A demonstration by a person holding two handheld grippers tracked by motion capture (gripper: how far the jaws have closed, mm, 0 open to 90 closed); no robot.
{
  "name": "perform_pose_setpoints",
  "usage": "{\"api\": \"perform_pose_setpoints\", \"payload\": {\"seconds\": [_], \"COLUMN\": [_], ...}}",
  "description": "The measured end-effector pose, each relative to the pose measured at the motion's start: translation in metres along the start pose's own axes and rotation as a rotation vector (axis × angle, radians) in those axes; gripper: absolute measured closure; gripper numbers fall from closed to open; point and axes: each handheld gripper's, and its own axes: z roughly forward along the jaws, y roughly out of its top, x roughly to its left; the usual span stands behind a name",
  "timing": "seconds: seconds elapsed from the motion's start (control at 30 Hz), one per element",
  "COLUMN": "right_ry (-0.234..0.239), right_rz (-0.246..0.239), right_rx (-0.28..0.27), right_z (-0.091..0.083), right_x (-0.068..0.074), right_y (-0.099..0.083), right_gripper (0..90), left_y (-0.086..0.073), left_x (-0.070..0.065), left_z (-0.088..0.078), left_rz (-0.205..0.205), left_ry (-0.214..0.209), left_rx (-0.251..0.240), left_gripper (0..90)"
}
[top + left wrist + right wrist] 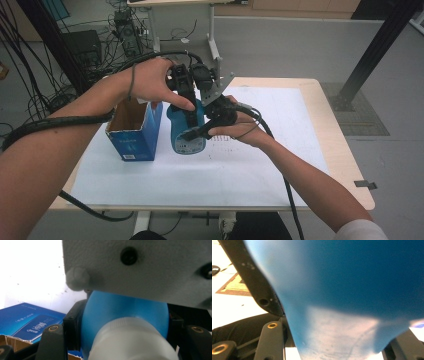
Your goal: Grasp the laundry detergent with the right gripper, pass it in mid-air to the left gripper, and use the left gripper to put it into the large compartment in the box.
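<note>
A blue bottle (181, 142) with a white cap (132, 340) is held upright just above the white sheet, left of the table's middle. From above, my left gripper (187, 111) is shut on its upper part, one black jaw on each side of the blue shoulder (120, 307). From the right, my right gripper (196, 133) is shut on the bottle's body (352, 290), which sits close between its jaws. The right gripper's grey plate (150, 265) hangs right over the bottle top.
An open blue carton (134, 134) stands on the white sheet (250, 170) just left of the bottle, its mouth facing up. Cables trail from both grippers over the table's front edge. Beyond the table are a desk frame and tangled wires on the floor.
</note>
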Motion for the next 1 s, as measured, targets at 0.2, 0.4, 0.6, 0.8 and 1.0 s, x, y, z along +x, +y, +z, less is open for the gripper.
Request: {"api": "perform_pose_setpoints", "payload": {"seconds": [0.2,0.4,0.6,0.8,1.0], "right_ry": [0.003,0.004,0.003,0.005,0.003], "right_rz": [0.001,0.001,0.002,0.003,0.005], "right_rx": [0.001,0.004,0.006,0.007,0.007], "right_z": [0.0004,0.0008,0.0014,0.0019,0.0025], "right_x": [0.0000,0.0001,0.0002,0.0008,0.0011], "right_y": [-0.0001,-0.0001,-0.0003,-0.0006,-0.0014], "right_gripper": [43.3,43.2,43.2,43.1,43.1], "left_y": [0.0000,-0.0005,-0.0007,-0.0010,-0.0010], "left_x": [-0.0001,-0.0003,-0.0003,-0.0010,-0.0011], "left_z": [0.0004,0.0007,0.0016,0.0021,0.0032], "left_rz": [-0.002,-0.006,-0.001,-0.001,-0.001], "left_ry": [-0.001,-0.002,-0.002,-0.002,0.000], "left_rx": [0.005,0.003,0.005,0.006,0.004], "left_gripper": [36.3,36.3,36.4,36.4,36.4]}}
